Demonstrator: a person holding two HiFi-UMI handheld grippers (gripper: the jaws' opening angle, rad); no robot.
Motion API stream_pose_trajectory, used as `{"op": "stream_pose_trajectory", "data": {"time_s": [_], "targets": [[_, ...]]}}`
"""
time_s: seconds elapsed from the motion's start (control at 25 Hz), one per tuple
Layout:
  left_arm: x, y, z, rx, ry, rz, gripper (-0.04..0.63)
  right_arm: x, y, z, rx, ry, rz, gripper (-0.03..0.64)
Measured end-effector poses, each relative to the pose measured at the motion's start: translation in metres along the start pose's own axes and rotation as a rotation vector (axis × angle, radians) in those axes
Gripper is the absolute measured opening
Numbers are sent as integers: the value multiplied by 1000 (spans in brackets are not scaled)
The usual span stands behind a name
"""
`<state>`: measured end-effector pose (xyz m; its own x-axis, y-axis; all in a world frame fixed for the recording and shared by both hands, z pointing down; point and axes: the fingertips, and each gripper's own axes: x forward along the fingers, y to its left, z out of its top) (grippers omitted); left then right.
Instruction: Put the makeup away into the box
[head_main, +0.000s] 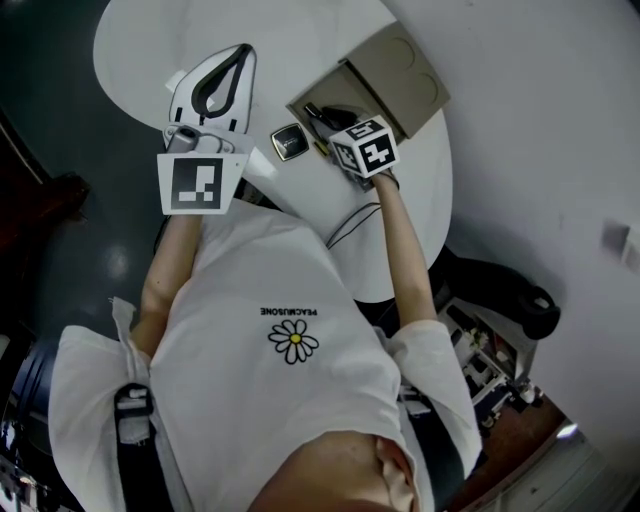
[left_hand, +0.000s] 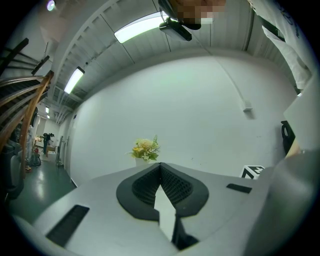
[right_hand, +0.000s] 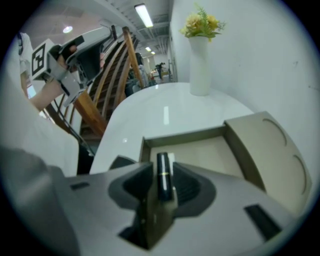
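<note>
A black lipstick with a gold band sits between the jaws of my right gripper, which is shut on it and tilted down over the open beige box. In the head view the right gripper reaches into the box from its near edge, with the marker cube covering most of it. A small dark square compact lies on the white table just left of the box. My left gripper hovers at the table's left side, shut and holding nothing; its jaw tips meet in the left gripper view.
The box's lid lies folded back on its far right side, against the wall. A white vase of flowers stands at the table's far end. A thin cable runs along the table's near edge. Dark floor lies to the left.
</note>
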<state>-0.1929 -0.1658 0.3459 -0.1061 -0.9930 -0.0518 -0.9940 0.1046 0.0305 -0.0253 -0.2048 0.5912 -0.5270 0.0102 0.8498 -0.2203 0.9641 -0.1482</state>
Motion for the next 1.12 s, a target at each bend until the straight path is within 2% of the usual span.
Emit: {"op": "stream_pose_trajectory", "data": {"time_s": [0.12,0.2,0.48,0.56,0.68,0.76,0.88,1.0,1.12], "targets": [[2,-5,2,10,-6,-22,20,-13,0,14,6,-61,-27,143],[4,-9,5,18,-13,-42,20,-33,-1,32,14,-153,-79,141],[15,-37,31,40,-55,-109,20,-169,4,104,106,-650,-304,104],[19,-48,36,27,-58,-130,20,-215,5,113,189,-835,-348,79],[26,-66,47,28,-71,-216,20,-276,12,106,397,-1154,-406,44],[28,-79,57,31,-84,-259,20,-305,17,92,497,-1298,-423,37],[29,-97,71,40,-104,-301,20,-324,23,70,532,-1350,-493,32],[28,-111,80,49,-120,-336,20,-325,26,50,548,-1322,-584,31],[27,-120,84,61,-126,-366,20,-321,28,37,563,-1292,-632,29]]}}
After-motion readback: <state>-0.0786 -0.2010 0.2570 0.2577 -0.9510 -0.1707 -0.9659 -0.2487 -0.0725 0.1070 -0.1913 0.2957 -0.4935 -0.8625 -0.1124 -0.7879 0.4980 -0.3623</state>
